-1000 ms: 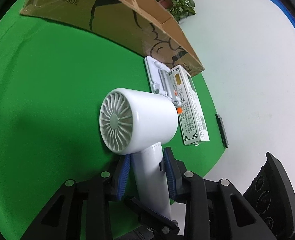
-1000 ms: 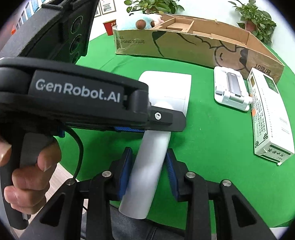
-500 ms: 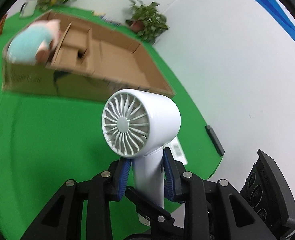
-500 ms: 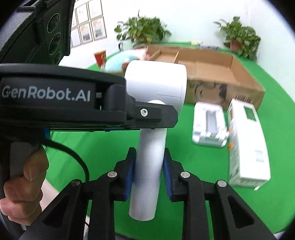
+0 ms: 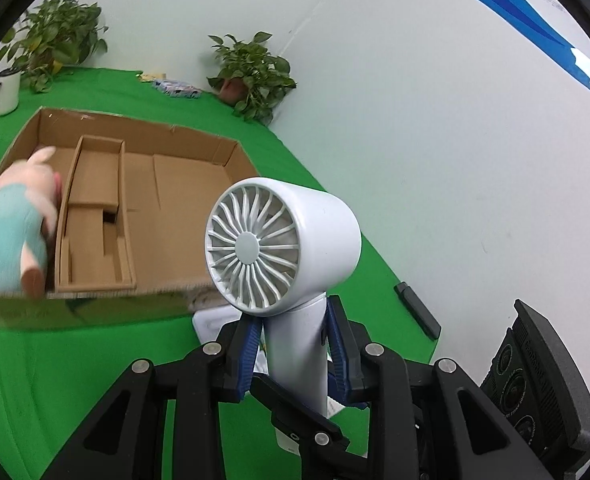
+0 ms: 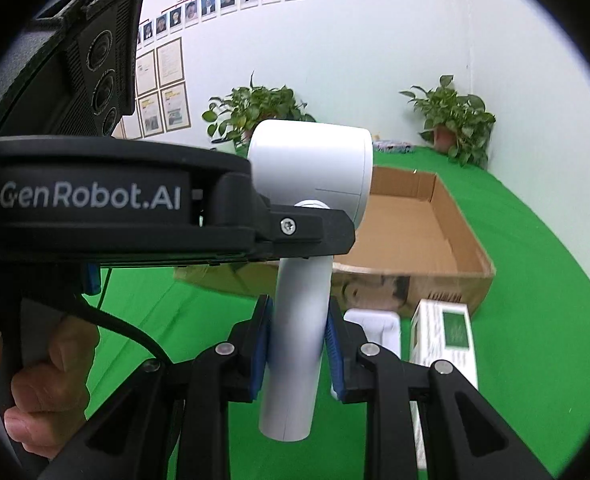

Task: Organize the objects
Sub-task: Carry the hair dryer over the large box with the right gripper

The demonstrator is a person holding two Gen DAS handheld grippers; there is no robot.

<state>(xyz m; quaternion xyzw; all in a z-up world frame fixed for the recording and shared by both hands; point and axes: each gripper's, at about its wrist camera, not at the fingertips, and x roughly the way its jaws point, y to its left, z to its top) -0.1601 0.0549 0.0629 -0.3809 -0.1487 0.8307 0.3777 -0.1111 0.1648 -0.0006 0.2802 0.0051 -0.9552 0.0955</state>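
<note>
Left wrist view: white hair dryer [image 5: 291, 248] held upright in the air above the green table [image 5: 55, 360], grille end facing the camera, handle pinched between the blue pads of the left hand-held gripper [image 5: 295, 356]. Right wrist view: same hair dryer [image 6: 307, 216] seen from the other side, lower handle clamped by the right hand-held gripper [image 6: 297, 352], blue pads pressed against both sides; left hand-held gripper [image 6: 143, 208] crossing from the left, gripping the handle higher up, just under the barrel, with the person's hand [image 6: 43, 384] wrapped around its grip. Beyond the dryer, open cardboard box [image 5: 143, 208] on the table toward the far edge, dividers inside, pink and teal plush toy [image 5: 15, 232] in its left end. At the box's near wall, white flat item [image 6: 375, 324], mostly hidden, and beside it a white carton with a green label [image 6: 447, 336]. Small black bar [image 5: 417, 310] near the table's right edge. Two potted plants [image 5: 251, 72] and a white mug [image 5: 5, 92] along the far edge, by the wall.
</note>
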